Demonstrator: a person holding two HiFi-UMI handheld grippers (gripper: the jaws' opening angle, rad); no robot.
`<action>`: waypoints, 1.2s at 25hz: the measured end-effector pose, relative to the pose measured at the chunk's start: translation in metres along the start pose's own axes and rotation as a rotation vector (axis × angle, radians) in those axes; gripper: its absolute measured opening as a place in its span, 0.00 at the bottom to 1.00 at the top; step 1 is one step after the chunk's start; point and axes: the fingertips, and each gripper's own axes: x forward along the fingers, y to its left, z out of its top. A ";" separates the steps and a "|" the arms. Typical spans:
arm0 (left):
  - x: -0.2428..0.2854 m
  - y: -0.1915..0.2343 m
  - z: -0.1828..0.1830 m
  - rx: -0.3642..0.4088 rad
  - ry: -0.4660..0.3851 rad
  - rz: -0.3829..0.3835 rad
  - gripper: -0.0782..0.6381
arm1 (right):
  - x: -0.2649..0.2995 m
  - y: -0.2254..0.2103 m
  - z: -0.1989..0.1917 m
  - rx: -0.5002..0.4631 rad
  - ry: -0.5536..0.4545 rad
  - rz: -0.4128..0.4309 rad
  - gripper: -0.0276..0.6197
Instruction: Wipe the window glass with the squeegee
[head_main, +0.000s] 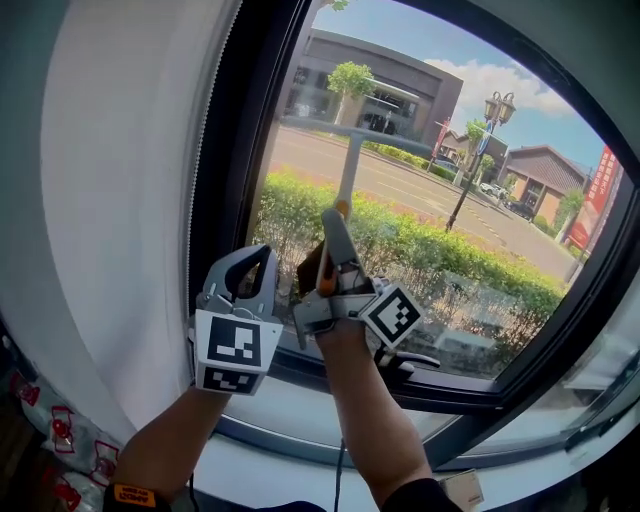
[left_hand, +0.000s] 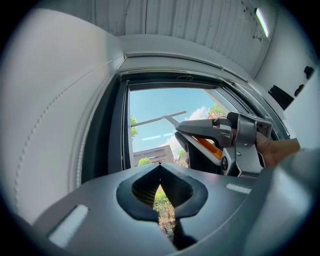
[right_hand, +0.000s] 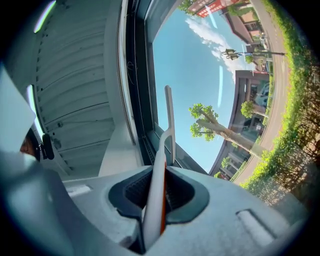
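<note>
Your right gripper (right_hand: 159, 192): jaws clamped on squeegee (right_hand: 169, 117) handle, blade well ahead of jaws at window glass (head_main: 470, 200). Left gripper (left_hand: 160, 187): jaws together, empty. Risk: slim handle twists in jaws, blade tilts, streaks

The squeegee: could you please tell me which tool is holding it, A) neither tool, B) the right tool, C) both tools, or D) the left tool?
B: the right tool is clamped on the handle of the squeegee, while the left tool is closed with nothing between its jaws.
</note>
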 end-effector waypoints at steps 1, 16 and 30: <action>-0.003 -0.002 -0.010 -0.012 0.017 -0.001 0.13 | -0.009 -0.004 -0.007 0.008 0.004 -0.013 0.11; -0.018 -0.025 -0.097 -0.053 0.169 -0.012 0.13 | -0.104 -0.042 -0.082 0.105 0.026 -0.147 0.11; -0.002 -0.046 -0.077 -0.075 0.116 -0.053 0.13 | -0.108 -0.021 -0.048 0.029 0.054 -0.093 0.11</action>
